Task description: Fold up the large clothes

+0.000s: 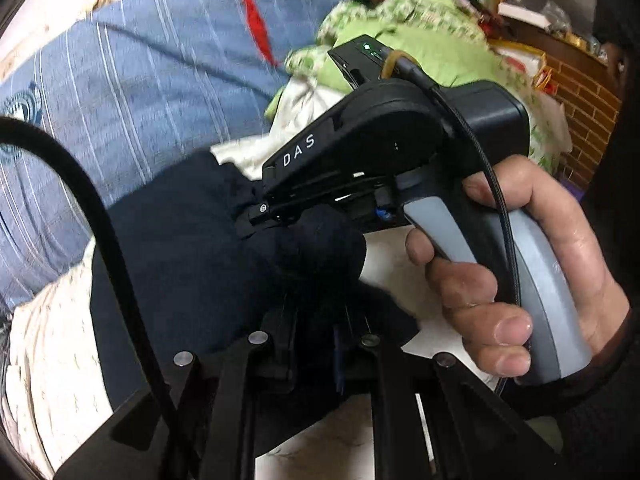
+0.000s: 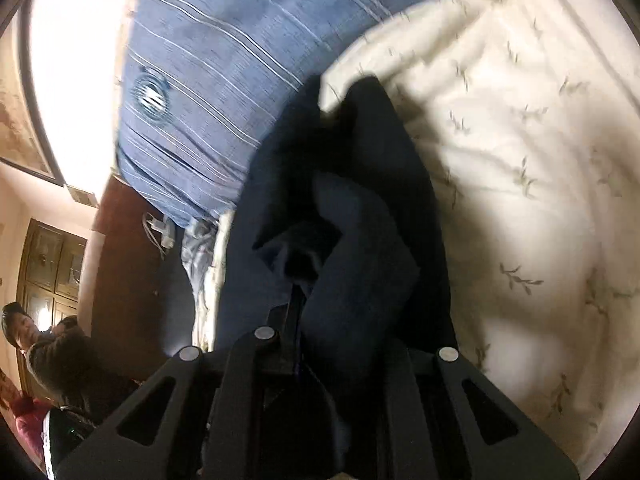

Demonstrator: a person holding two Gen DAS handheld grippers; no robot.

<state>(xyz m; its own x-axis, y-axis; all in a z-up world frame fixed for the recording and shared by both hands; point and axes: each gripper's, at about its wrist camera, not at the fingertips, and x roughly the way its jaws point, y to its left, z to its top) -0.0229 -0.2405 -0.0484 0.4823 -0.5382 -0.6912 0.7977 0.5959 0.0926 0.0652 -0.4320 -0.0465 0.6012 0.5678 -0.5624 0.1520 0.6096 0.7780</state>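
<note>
My left camera catches the right gripper [image 1: 256, 210] pinching the navy garment [image 1: 180, 248] over the cream bedsheet [image 1: 52, 340], my right camera shows only bunched navy cloth, left gripper's [image 1: 316, 344] grip I can't tell.

Right tongs [image 1: 256, 210] clamped on dark navy garment [image 1: 180, 248], blue striped bedding [image 1: 140, 80] behind

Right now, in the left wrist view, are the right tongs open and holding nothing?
No, the right tongs are shut on the dark garment above the cream sheet.
</note>
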